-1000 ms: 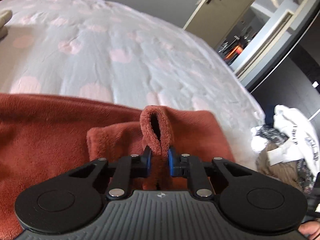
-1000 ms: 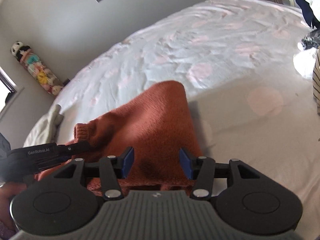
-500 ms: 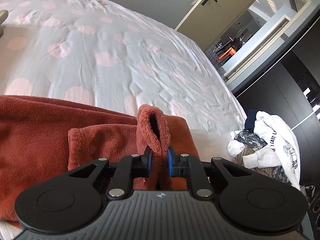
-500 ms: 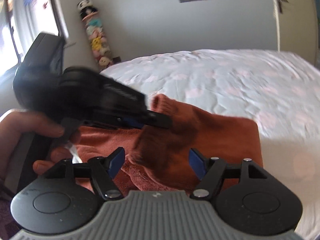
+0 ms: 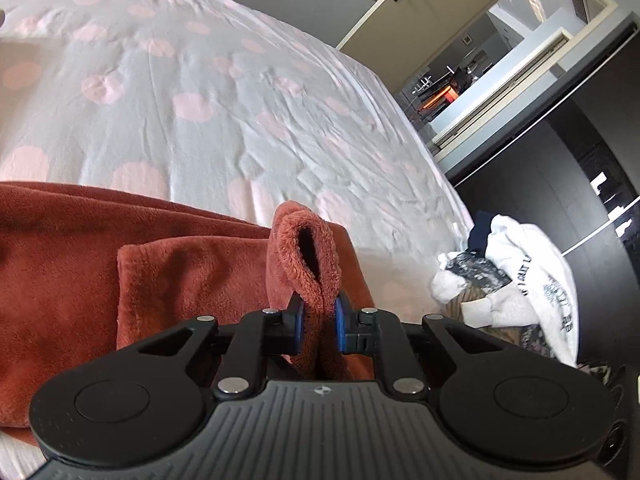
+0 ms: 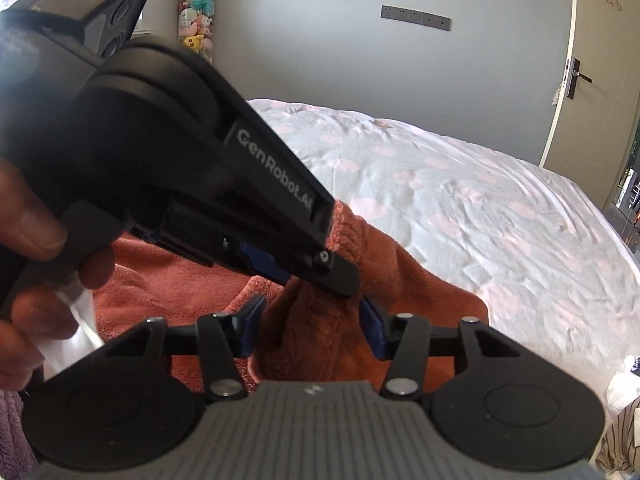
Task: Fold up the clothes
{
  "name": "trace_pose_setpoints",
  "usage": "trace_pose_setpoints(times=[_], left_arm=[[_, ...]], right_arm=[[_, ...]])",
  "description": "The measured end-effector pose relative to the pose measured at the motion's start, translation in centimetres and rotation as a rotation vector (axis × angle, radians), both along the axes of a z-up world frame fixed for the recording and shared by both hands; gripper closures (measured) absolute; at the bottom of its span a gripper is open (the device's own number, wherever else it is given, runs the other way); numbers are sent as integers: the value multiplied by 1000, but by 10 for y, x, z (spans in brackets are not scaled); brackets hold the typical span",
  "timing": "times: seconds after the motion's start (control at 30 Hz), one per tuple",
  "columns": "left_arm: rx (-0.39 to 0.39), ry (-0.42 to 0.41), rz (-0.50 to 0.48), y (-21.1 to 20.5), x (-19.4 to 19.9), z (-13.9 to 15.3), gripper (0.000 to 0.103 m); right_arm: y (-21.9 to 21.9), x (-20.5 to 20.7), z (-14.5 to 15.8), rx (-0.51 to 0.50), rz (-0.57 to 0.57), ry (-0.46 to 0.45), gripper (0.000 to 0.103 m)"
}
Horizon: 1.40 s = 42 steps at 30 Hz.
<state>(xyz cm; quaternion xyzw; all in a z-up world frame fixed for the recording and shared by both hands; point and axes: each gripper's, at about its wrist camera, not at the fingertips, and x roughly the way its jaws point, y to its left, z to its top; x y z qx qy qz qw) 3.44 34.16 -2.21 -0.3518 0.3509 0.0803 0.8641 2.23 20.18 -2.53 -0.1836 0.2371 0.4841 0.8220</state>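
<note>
A rust-red fleece garment [image 5: 80,256] lies on the bed, partly folded. My left gripper [image 5: 318,322] is shut on a raised cuff-like fold of it [image 5: 304,248], which stands up between the blue pads. In the right wrist view the same garment [image 6: 420,304] bunches between the wide-apart fingers of my right gripper [image 6: 312,330], which is open. The left gripper [image 6: 208,184], held by a hand [image 6: 32,240], crosses close in front of that camera, pinching the fleece just above the right gripper's fingers.
The bed [image 5: 192,92] has a pale blue sheet with pink dots. A heap of other clothes, with a white printed top [image 5: 532,276], lies at the bed's right edge. A door [image 6: 576,76] and a tube of plush toys [image 6: 196,20] stand by the wall.
The right gripper has swung toward the left one and come closer, its open fingers now flanking the fleece under the left gripper. The left gripper keeps its hold and has shifted only slightly.
</note>
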Motion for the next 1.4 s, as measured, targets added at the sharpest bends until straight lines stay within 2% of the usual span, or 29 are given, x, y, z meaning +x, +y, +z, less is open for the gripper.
trace_pose_setpoints(times=[0.1, 0.17, 0.27, 0.33, 0.37, 0.4, 0.57, 0.67, 0.87, 1.03, 1.1, 1.13, 1.17, 1.2, 1.3, 1.4], left_arm=[[13, 1, -3, -4, -1, 2, 90], [16, -2, -8, -5, -1, 2, 90], [28, -6, -3, -2, -5, 3, 87], [43, -8, 12, 4, -9, 2, 72], [50, -10, 19, 7, -11, 2, 56], [57, -11, 27, 10, -13, 2, 45], [92, -17, 65, 25, -24, 0, 39], [112, -14, 90, 35, -30, -2, 39], [93, 116, 150, 63, -33, -56, 39], [61, 134, 141, 66, -32, -81, 39], [65, 128, 130, 65, -30, -85, 42], [59, 122, 122, 65, -29, -86, 55], [54, 114, 116, 65, -28, -87, 79], [53, 104, 113, 64, -28, -86, 88], [68, 41, 111, 59, -30, -70, 95], [92, -49, 134, 57, -38, -45, 96]], right_arm=[[0, 0, 1, -7, -10, 7, 57], [-1, 2, 1, -10, -15, 21, 75], [-6, 5, 2, -3, -30, 39, 83], [-13, 9, 6, 9, -38, 55, 85], [-17, 12, 8, 11, -46, 54, 85], [-22, 15, 12, 14, -53, 52, 85], [-64, 47, 39, 63, -140, 39, 86], [-93, 74, 58, 93, -208, 40, 86], [-134, 134, 75, 100, -345, 44, 86], [-145, 166, 61, 60, -445, 68, 86], [-149, 176, 48, 46, -494, 88, 86], [-152, 182, 42, 43, -512, 103, 86], [-154, 187, 36, 40, -530, 118, 86], [-157, 191, 30, 37, -544, 128, 86], [-165, 201, 12, 11, -592, 139, 86], [-172, 215, -3, -12, -649, 151, 86]])
